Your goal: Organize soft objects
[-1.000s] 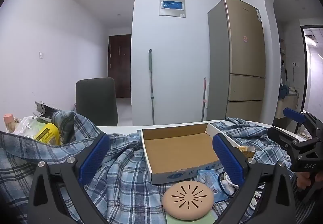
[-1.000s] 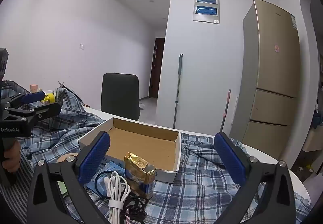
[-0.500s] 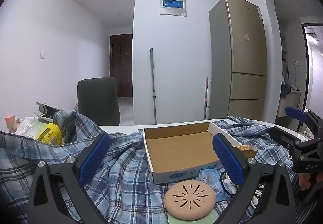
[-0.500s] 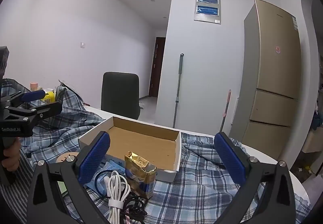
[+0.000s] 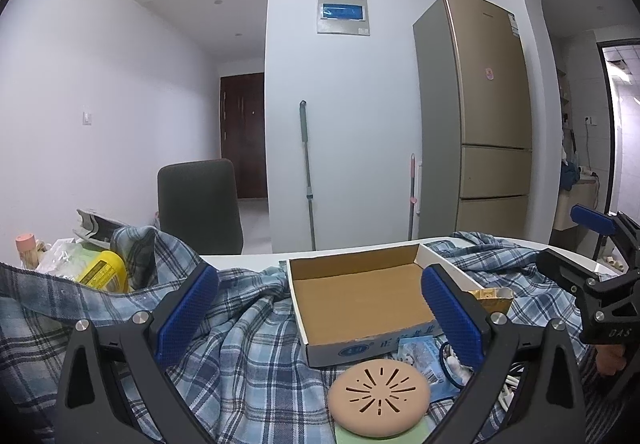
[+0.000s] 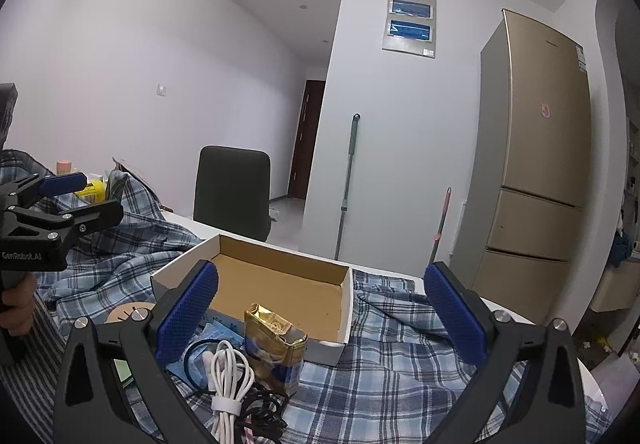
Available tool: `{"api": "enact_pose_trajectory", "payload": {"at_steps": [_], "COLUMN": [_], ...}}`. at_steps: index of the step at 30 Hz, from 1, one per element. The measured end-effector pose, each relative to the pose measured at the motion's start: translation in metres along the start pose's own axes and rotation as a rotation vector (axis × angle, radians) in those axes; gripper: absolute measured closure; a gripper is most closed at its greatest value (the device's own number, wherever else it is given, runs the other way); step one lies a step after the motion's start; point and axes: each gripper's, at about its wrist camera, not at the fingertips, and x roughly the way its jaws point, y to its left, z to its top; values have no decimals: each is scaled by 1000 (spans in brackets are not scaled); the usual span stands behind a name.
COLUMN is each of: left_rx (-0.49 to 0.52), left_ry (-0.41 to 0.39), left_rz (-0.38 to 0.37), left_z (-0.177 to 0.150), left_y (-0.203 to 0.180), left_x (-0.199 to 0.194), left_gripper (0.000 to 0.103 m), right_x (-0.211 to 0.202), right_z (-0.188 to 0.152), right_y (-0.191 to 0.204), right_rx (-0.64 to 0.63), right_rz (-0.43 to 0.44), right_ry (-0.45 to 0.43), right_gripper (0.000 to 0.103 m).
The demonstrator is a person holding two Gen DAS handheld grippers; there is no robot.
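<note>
A blue plaid shirt [image 5: 248, 332] lies spread and rumpled over the table and also shows in the right wrist view [image 6: 392, 360]. An empty open cardboard box [image 5: 360, 296] sits on it, seen too in the right wrist view [image 6: 280, 284]. My left gripper [image 5: 320, 320] is open and empty above the shirt, before the box. My right gripper [image 6: 320, 316] is open and empty above a gold packet [image 6: 274, 348] and a white cable bundle [image 6: 230, 376]. Each gripper shows at the edge of the other's view, the right [image 5: 592, 256] and the left [image 6: 68, 200].
A tan round vented disc [image 5: 378, 396] and a blue pouch [image 5: 420, 356] lie in front of the box. A yellow container [image 5: 102, 272] and clutter sit at the table's far left. A dark chair [image 5: 200, 200], a mop [image 5: 306, 172] and a fridge [image 5: 476, 124] stand behind.
Both grippers have stayed open and empty; the views have shifted only slightly. Nothing on the table has moved.
</note>
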Motion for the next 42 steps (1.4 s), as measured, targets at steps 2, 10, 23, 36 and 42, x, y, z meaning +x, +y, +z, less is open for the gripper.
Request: {"api": "enact_pose_trajectory", "payload": {"at_steps": [2,10,23,36,42], "left_rx": [-6,7,17,18,17], "left_ry": [1,-9,9,29,29], "left_rz": [-2,-5,-12,-10,-10], "left_z": [0,0,-2,-1,-1], "left_y": [0,-1,-7,-8,-8], "left_x": [-1,-4,-2,2,2], "left_gripper": [0,0,0,0,0], "right_x": [1,1,6,7,7], "right_z": [-1,-1,-2,-3,-3], "right_y": [0,-2,1,0,1], "right_rx": [1,17,-1,-2,-3], "right_rz": [3,32,22,21,21], "right_ry": [3,4,31,34,37], "right_gripper": [0,0,0,0,0]}}
